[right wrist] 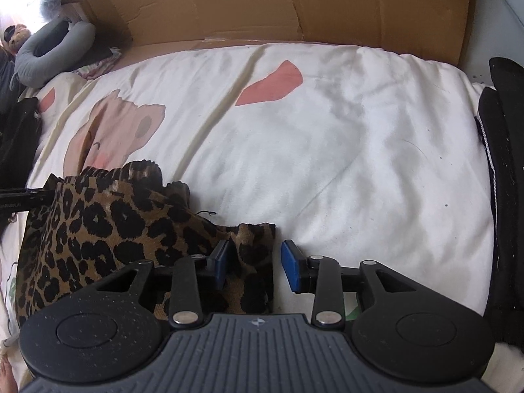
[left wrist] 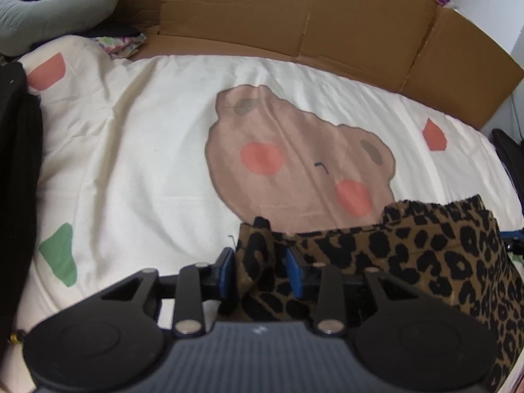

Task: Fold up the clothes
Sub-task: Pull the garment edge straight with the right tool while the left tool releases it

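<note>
The leopard-print knitted garment [left wrist: 425,249], brown with black spots, lay bunched on the white bedspread [left wrist: 147,170] printed with a brown bear face and red and green patches. It sat at the near edge of the bed, stretched between the two hand-held tools.

The left gripper [left wrist: 260,270], black with blue pads, had its jaws spread a little. A corner of the leopard fabric stood up between the blue pads [left wrist: 226,270], and a gap showed on the right side, so nothing was squeezed there.

Over on the other side, the right gripper [right wrist: 257,267] was also parted. The garment's right-hand corner [right wrist: 252,249] lay against the left pad, while the right pad [right wrist: 291,267] stood clear of the cloth over bare white sheet. No pinch there either.

In the right wrist view, the garment ran off to the left, its far edge folded over in a ribbed roll.

Behind the bed, flattened brown cardboard [left wrist: 294,16] stood along the far side. A grey curved pillow [left wrist: 49,6] rested at the far left corner, and dark clothing [left wrist: 16,163] lay along the left edge.
</note>
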The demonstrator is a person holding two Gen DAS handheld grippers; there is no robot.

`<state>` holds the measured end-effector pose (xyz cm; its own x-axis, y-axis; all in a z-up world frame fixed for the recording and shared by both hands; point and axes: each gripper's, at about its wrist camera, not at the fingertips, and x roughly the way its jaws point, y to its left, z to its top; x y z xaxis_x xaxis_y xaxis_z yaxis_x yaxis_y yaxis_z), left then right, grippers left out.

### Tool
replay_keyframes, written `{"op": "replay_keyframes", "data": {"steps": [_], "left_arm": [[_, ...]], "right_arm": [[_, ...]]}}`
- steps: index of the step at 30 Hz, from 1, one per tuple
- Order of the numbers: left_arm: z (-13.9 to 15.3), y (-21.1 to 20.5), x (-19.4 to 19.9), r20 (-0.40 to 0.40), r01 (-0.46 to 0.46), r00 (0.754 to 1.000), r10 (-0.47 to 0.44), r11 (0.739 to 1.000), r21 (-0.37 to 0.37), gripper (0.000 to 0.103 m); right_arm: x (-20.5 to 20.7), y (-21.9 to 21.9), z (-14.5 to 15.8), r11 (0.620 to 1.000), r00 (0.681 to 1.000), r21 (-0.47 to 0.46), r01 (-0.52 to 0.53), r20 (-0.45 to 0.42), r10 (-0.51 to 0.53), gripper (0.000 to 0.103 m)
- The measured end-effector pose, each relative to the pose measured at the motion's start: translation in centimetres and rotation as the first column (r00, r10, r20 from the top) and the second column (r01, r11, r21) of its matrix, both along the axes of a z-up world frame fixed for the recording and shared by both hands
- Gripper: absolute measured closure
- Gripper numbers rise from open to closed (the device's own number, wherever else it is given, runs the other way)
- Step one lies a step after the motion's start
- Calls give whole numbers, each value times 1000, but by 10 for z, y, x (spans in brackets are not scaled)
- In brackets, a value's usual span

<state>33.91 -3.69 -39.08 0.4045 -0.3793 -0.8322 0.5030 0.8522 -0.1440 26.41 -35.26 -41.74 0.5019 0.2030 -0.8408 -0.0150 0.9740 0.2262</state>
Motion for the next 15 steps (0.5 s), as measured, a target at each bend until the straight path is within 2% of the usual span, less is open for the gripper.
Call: {"op": "replay_keyframes", "data": {"steps": [2, 3, 5, 15], "left_arm": [[2, 1, -2, 10, -2, 1000, 2, 1000, -12, 93], [3, 2, -3, 14, -3, 1000, 4, 1000, -20, 93], [8, 6, -5, 31, -29, 999, 30, 999, -39, 95], [62, 34, -22, 116, -91, 987, 108, 985, -145, 96]], "right_arm": [[0, 0, 0, 1000, 1000, 11, -11, 1, 11, 84], [1, 0, 1, 1000, 1000, 19, -15, -1, 15, 91], [0, -3, 7, 1000, 1000, 31, -7, 5, 7, 94], [-28, -25, 51, 995, 991, 88, 52, 115, -62, 95]]}}
